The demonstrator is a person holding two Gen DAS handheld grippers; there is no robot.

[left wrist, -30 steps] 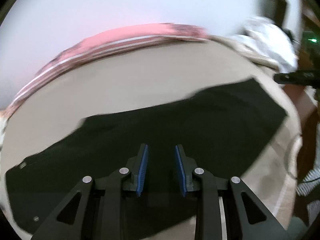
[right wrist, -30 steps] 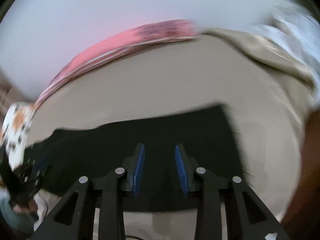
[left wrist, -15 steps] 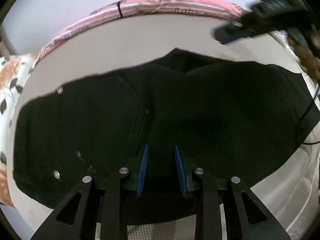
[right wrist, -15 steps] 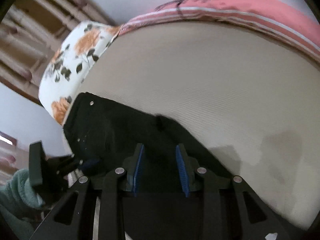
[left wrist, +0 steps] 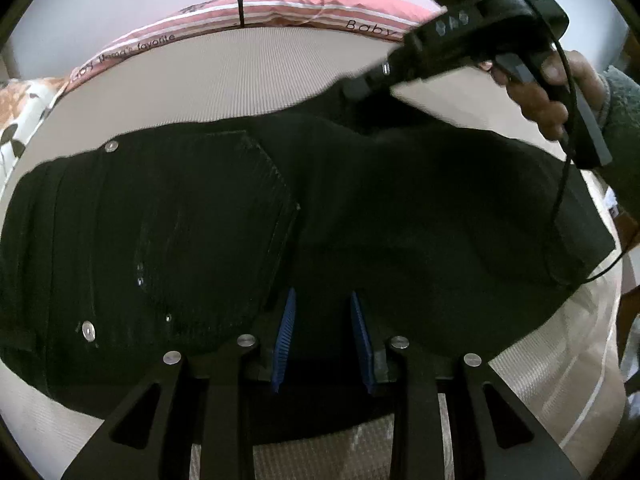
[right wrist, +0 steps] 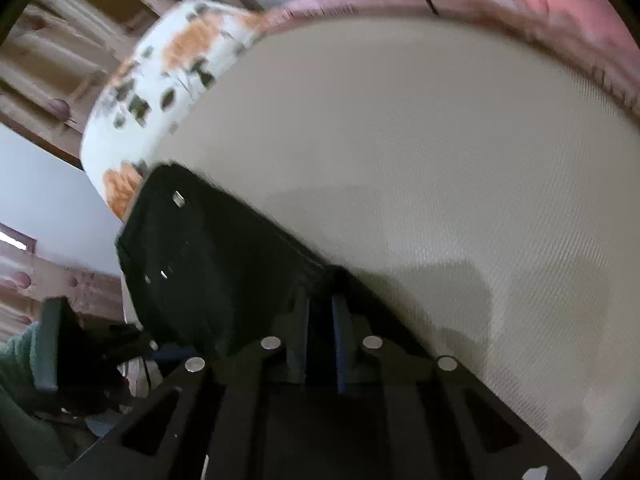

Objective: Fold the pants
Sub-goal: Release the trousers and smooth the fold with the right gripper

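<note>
The left gripper [left wrist: 322, 338] sits low over the black pants [left wrist: 224, 216], its blue-padded fingers [left wrist: 285, 340] parted with dark cloth showing in the gap and nothing pinched between them; the right gripper [right wrist: 320, 332] has its two fingers drawn close on a raised ridge of the pants [right wrist: 208, 264], and the fabric seems nipped between them, though the blur in that view makes the grip hard to confirm; seen from the left wrist, the right gripper [left wrist: 360, 88] reaches down to the far edge of the garment, held by the person's hand [left wrist: 548, 88] in a grey fleecy sleeve, with a black cable [left wrist: 564, 184] looping down across the cloth; the pants lie spread wide across the beige mattress [left wrist: 248, 76], waistband end toward its left edge, where a back pocket [left wrist: 224, 224] and small metal rivets [left wrist: 87, 330] show, the legs running toward the right edge; along the far edge of the mattress lies a pink striped cushion [left wrist: 288, 4] printed with lettering; at the left corner a white pillow with orange flowers [right wrist: 168, 68] rests, the waistband end lying just beside it; beyond the pillow stands a wooden headboard [right wrist: 80, 40].
</note>
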